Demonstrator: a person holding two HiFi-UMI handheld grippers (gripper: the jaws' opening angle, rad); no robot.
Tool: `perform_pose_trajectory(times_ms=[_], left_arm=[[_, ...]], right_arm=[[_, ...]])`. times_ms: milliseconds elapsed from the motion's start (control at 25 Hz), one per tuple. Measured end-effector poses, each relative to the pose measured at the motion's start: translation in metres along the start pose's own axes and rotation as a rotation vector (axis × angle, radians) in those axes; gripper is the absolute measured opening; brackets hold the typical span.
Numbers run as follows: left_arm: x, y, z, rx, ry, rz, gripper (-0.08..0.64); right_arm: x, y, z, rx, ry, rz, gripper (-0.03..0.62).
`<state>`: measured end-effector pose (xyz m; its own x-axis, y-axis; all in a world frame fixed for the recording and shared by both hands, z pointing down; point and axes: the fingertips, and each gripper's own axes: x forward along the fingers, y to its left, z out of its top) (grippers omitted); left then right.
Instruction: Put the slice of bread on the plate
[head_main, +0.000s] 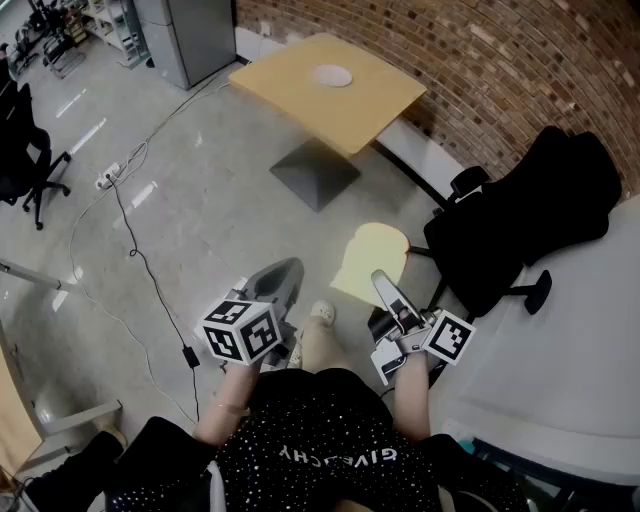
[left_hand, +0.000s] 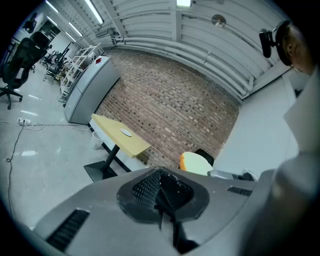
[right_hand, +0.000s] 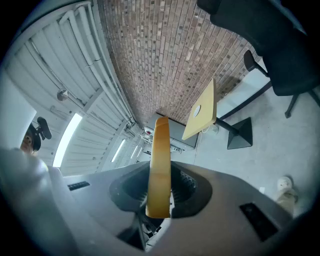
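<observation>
My right gripper (right_hand: 160, 194) is clamped on the bread (right_hand: 161, 160). Its pads press both faces at the near end. From its own view I see the slice edge-on, a narrow golden band running straight out from the jaws.

My left gripper (left_hand: 162, 194) is closed on nothing, its pads meeting along a seam. It sits just left of the right gripper (head_main: 386, 290) in the head view, held in front of me.

From the head view the bread (head_main: 368, 262) shows a pale yellow face turned up, flat and smooth. The left gripper view catches a darker orange crust along one side (left_hand: 194, 162). The bread is in the air over the floor, well short of the table (head_main: 300, 95).

Its long axis follows the gripper, with the domed end away from me, toward the table and the brick wall (head_main: 480, 60). The squarer end is nearest the jaws.

The plate (head_main: 332, 75) is small and white, and it sits on the table top with bare wood all round it. Bare floor (head_main: 200, 210) lies between me and the table's base (head_main: 315, 172).

A black chair (head_main: 520, 215) crowds the right side, close beside the bread. A white surface (head_main: 560, 350) lies past it. A cable (head_main: 130, 235) trails over the floor to the left, well apart from both grippers.
</observation>
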<state>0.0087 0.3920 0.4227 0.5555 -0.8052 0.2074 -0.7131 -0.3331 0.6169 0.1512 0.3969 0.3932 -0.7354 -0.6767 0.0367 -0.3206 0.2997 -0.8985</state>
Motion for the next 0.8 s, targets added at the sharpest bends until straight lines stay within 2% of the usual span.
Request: perform_pose_trajectory(times_ms=[280, 480, 800], left_arm=[[0.060, 0.030, 0.038, 0.002, -0.015, 0.020, 0.011], [0.118, 0.050, 0.084, 0.010, -0.050, 0.029, 0.011], [0.214, 0.070, 0.147, 0.013, -0.073, 0.020, 0.011]], right_arm=[[0.061, -0.027, 0.052, 0.009, 0.020, 0.018, 0.094], [0.113, -0.039, 0.107, -0.015, 0.035, 0.047, 0.094], [0.185, -0.065, 0.199, -0.051, 0.058, 0.050, 0.094]])
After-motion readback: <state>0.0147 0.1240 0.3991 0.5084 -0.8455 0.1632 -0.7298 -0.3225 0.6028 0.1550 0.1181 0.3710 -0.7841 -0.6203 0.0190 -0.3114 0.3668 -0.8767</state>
